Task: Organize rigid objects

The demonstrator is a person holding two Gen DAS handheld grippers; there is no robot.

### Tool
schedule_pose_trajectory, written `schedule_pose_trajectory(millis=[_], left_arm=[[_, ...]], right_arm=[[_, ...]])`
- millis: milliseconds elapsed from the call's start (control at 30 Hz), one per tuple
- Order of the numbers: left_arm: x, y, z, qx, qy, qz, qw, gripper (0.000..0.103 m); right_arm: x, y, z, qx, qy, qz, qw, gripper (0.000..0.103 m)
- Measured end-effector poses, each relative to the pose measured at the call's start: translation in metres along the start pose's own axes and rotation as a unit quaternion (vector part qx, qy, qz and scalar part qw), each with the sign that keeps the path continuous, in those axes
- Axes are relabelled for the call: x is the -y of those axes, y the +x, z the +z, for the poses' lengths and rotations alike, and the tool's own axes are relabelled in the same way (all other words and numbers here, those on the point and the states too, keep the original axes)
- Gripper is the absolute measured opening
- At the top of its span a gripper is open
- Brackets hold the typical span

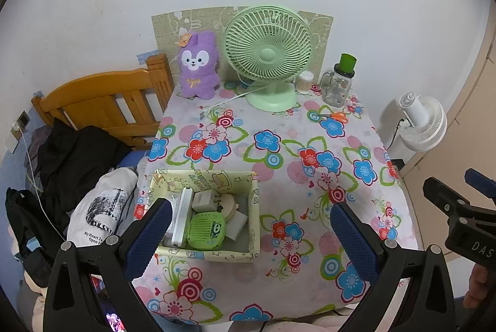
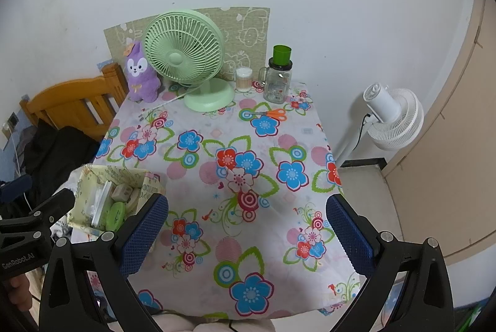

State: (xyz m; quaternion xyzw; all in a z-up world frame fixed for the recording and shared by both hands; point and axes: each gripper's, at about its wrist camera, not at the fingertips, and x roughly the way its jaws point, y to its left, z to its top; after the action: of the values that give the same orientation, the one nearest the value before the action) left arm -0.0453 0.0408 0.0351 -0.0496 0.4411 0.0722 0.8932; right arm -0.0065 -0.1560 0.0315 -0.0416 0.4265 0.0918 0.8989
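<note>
A yellow patterned box [image 1: 254, 226] stands on the flowered tablecloth near the front left. It holds a green round case [image 1: 206, 231], a white charger plug [image 1: 204, 198], a white flat case [image 1: 181, 217] and other small items. The box also shows in the right wrist view [image 2: 79, 189]. Orange-handled scissors [image 1: 333, 116] lie at the back right, also in the right wrist view [image 2: 272, 114]. My left gripper [image 1: 251, 223] is open and empty, its left finger beside the box. My right gripper [image 2: 246, 220] is open and empty above the table's front.
At the back stand a purple plush rabbit [image 1: 198, 65], a green desk fan [image 1: 268, 53], a cotton swab jar [image 1: 305, 82] and a glass jar with a green cup [image 1: 339, 81]. A wooden bed frame [image 1: 102, 102] with clothes is left. A white floor fan [image 1: 423, 122] is right.
</note>
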Motion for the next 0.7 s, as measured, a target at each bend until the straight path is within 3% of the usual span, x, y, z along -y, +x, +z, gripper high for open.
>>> schedule_pose_trajectory(millis=[700], left_arm=[[-0.0005, 0.0002, -0.0003, -0.001, 0.006, 0.003, 1.0000, 0.103]], right_arm=[[-0.0045, -0.0013, -0.0013, 0.001, -0.003, 0.000, 1.000, 0.103]])
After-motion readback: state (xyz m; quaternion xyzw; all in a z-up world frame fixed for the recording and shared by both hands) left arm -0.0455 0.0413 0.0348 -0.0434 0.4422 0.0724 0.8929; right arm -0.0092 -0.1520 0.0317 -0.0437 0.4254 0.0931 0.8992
